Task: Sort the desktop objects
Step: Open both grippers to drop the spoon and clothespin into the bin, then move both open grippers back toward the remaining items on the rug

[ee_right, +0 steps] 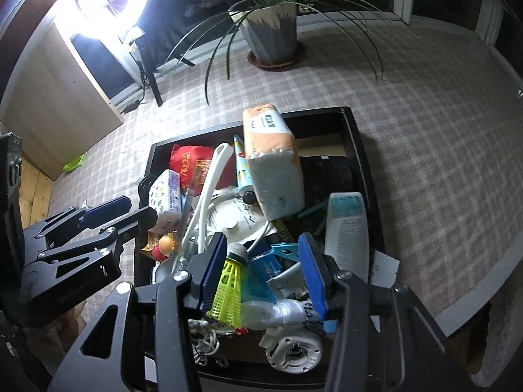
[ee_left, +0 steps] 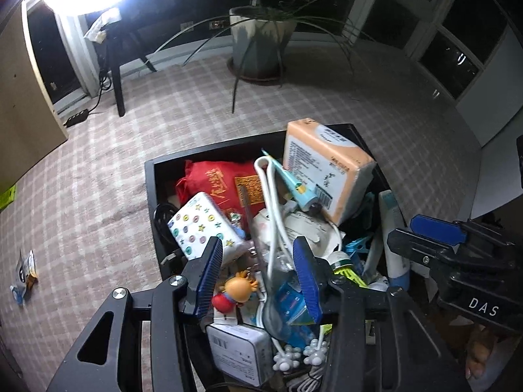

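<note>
**Both tools spread over the cluttered tray**

A black tray (ee_right: 359, 150) on the checked carpet (ee_right: 425, 130) held the jumble. An orange tissue pack (ee_right: 274, 166) leaned on top. The left tool (ee_left: 258, 274) and right tool (ee_right: 261, 268) hovered spread, pinching nothing.

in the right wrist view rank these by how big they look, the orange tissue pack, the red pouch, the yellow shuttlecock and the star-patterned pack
1. orange tissue pack, clearly largest.
2. red pouch, partly hidden, and yellow shuttlecock, which lies nearest the camera: too close to call.
3. star-patterned pack, partly hidden behind the left gripper.
</note>
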`<state>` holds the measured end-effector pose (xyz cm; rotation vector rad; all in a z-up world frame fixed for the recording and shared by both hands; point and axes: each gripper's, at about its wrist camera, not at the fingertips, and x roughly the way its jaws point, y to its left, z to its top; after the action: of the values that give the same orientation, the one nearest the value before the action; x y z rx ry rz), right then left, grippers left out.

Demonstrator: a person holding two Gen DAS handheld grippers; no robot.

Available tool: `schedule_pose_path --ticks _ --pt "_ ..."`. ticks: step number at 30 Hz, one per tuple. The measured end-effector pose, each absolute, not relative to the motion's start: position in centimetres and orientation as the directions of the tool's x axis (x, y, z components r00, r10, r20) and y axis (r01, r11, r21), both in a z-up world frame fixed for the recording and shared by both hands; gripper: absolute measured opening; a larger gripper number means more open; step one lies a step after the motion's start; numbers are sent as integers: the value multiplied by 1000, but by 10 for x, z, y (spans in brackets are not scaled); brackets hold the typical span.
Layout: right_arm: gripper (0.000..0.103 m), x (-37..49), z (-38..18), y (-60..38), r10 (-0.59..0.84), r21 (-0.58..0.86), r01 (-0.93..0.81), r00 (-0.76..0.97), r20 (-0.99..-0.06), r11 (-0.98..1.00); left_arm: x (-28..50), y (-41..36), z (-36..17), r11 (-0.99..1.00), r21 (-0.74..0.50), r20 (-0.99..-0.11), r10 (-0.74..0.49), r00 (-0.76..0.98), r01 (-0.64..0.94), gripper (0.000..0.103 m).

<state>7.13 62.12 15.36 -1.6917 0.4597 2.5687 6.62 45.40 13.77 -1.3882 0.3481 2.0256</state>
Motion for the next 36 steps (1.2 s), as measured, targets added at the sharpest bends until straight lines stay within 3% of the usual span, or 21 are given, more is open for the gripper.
schedule_pose_path --ticks 17,36 --pt "45 29 155 535 -234 267 -31 -389 -891 -963 18 358 125 -867 -117 -918 281 -281 -484 43" --pt "45 -48 145 312 -399 367 157 -298 -867 -917 -75 106 78 -983 -87 -948 132 -291 -162 43"
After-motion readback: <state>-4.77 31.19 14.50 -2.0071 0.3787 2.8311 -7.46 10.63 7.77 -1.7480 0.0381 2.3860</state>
